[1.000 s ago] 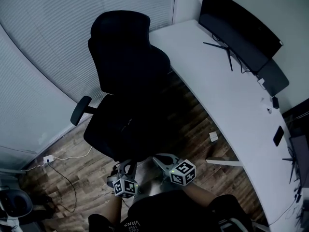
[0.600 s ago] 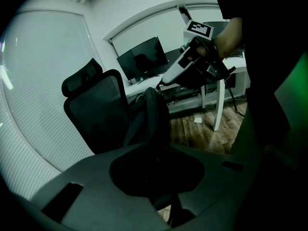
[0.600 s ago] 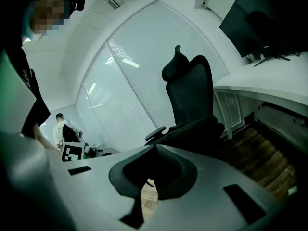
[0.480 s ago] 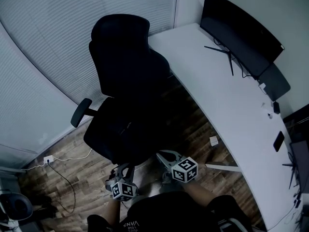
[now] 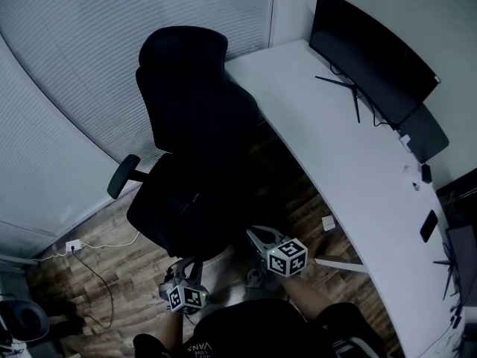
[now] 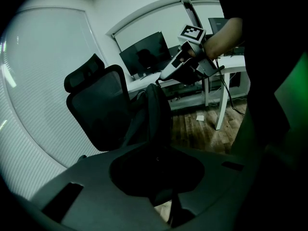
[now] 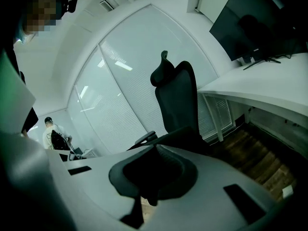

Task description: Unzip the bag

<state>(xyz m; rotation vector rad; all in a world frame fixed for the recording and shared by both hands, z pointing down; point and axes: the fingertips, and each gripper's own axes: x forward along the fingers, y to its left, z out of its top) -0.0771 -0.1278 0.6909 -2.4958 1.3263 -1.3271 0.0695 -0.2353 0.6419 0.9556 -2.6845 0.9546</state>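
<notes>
A black office chair (image 5: 194, 110) stands on the wood floor in front of me. In the left gripper view a dark bag (image 6: 158, 112) stands upright on its seat; from the head view it merges with the black seat. My left gripper (image 5: 186, 265) hovers low near the seat's front edge, clear of the bag; its jaws are too dark to read. My right gripper (image 5: 255, 236) hangs to the right of the seat, shut, with nothing in it. It also shows in the left gripper view as the right gripper (image 6: 164, 74), raised beside the bag's top without touching it.
A curved white desk (image 5: 350, 170) runs along the right with a dark monitor (image 5: 369, 47) and a phone (image 5: 428, 226). A small white box (image 5: 328, 224) lies on the floor under it. A wall socket with cable (image 5: 74, 246) sits at left. A person (image 7: 50, 131) stands far behind glass.
The head view has drifted, so the chair and desk sit slightly lower. My left gripper has sunk a little toward the bottom edge. Neither gripper's jaws have visibly changed.
</notes>
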